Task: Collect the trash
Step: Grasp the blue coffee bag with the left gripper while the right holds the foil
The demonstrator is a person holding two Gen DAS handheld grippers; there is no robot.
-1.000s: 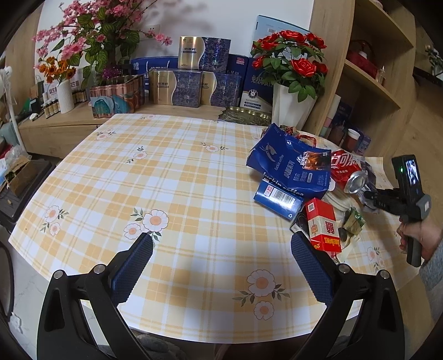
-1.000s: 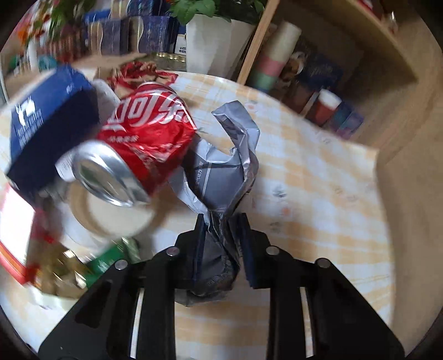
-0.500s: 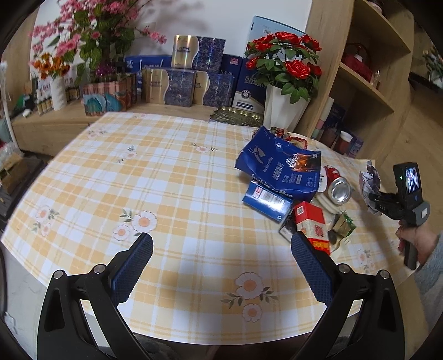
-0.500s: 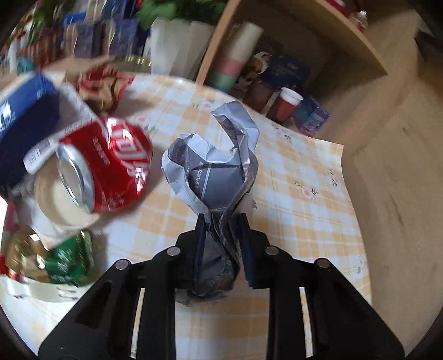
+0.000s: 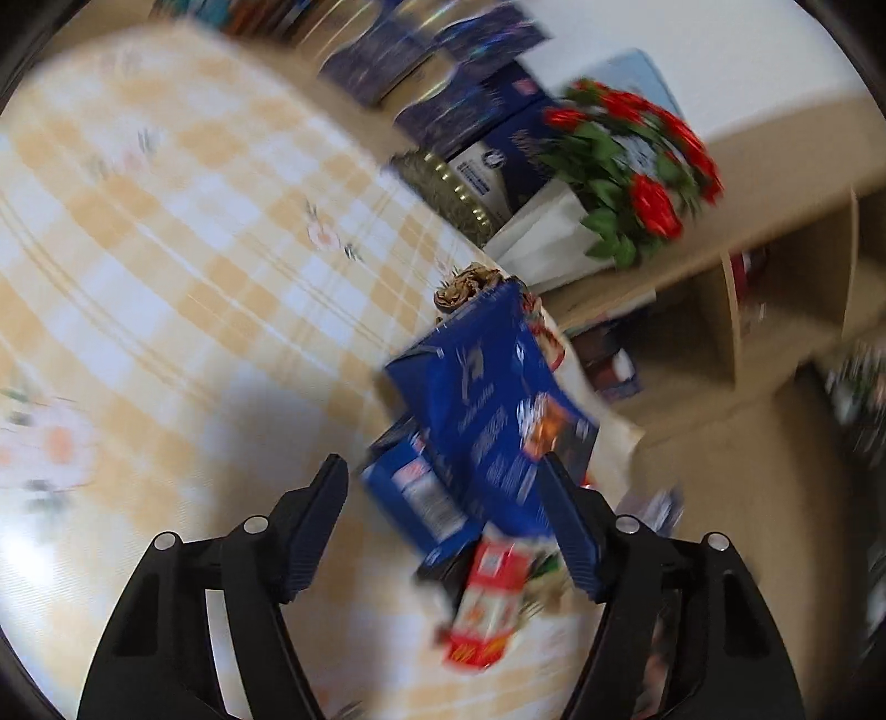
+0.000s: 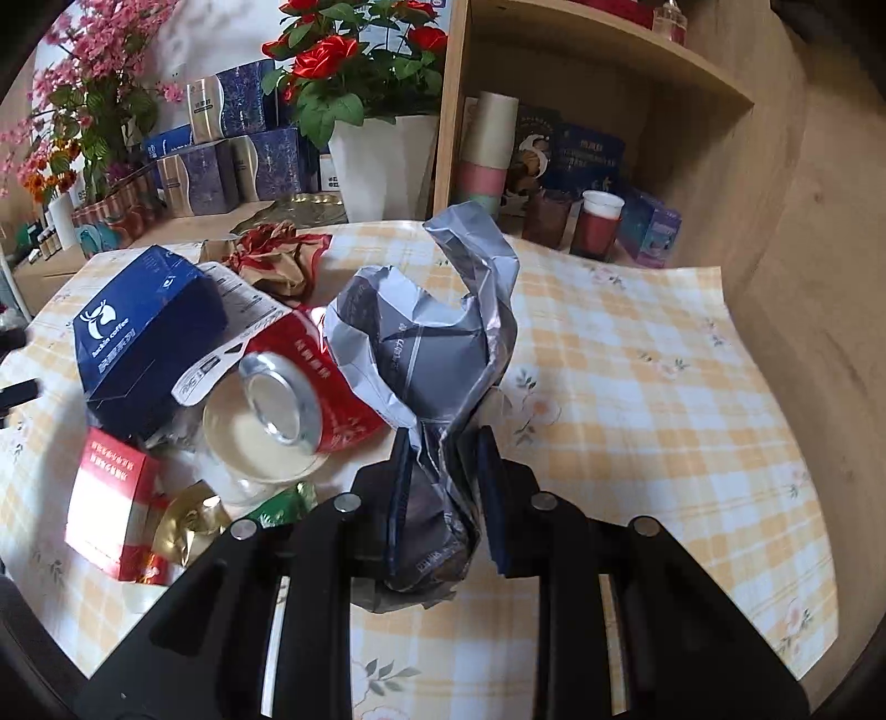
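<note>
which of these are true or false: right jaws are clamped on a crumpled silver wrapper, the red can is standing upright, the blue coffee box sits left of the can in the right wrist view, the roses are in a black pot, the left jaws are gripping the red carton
1. The right gripper is clamped on a crumpled silver wrapper. True.
2. The red can stands upright. False: it lies on its side, its silver end facing the camera.
3. The blue coffee box sits left of the can in the right wrist view. True.
4. The roses are in a black pot. False: the pot is white.
5. The left gripper grips the red carton. False: its jaws are closing, but the pads touch nothing yet.
</note>
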